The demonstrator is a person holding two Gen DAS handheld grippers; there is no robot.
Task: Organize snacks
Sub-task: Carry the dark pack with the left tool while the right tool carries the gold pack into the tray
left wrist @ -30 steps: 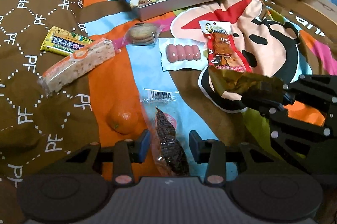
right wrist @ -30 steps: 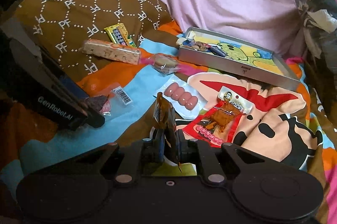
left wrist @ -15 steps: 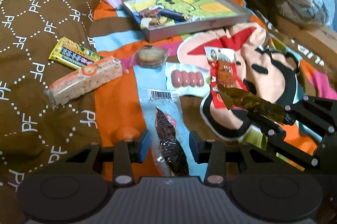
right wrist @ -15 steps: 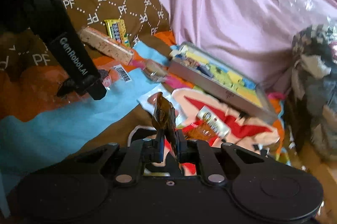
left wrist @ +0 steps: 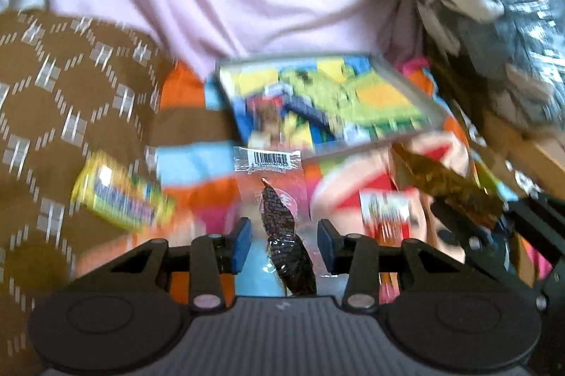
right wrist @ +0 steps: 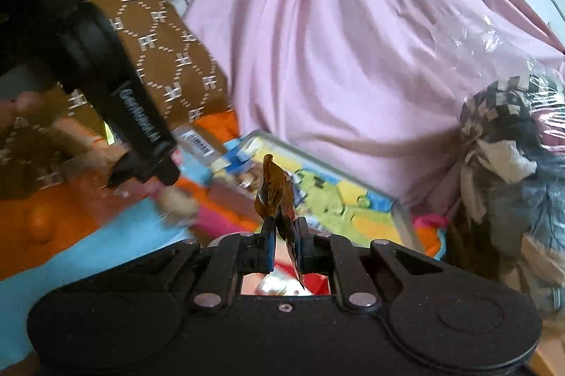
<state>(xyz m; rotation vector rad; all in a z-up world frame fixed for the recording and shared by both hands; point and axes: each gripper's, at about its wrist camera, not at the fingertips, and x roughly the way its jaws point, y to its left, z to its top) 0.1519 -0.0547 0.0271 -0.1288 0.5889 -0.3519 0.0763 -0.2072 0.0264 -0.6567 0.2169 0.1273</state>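
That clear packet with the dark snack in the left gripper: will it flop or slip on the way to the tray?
Probably floppy: the clear packet is thin film, its barcode end unsupported beyond the left gripper. Likely light. The film looks glossy, so it may slip.

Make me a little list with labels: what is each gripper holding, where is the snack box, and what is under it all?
left gripper: holds a clear packet with a dark dried snack, barcode end pointing away
right gripper: shut on a thin brown snack packet
snack box: colourful tray ahead of both grippers, some snacks already inside
loose snacks: yellow packet on the left, red and white packet near the middle
underneath: cartoon blanket, brown patterned pillow
behind: pink sheet
picture: blurry
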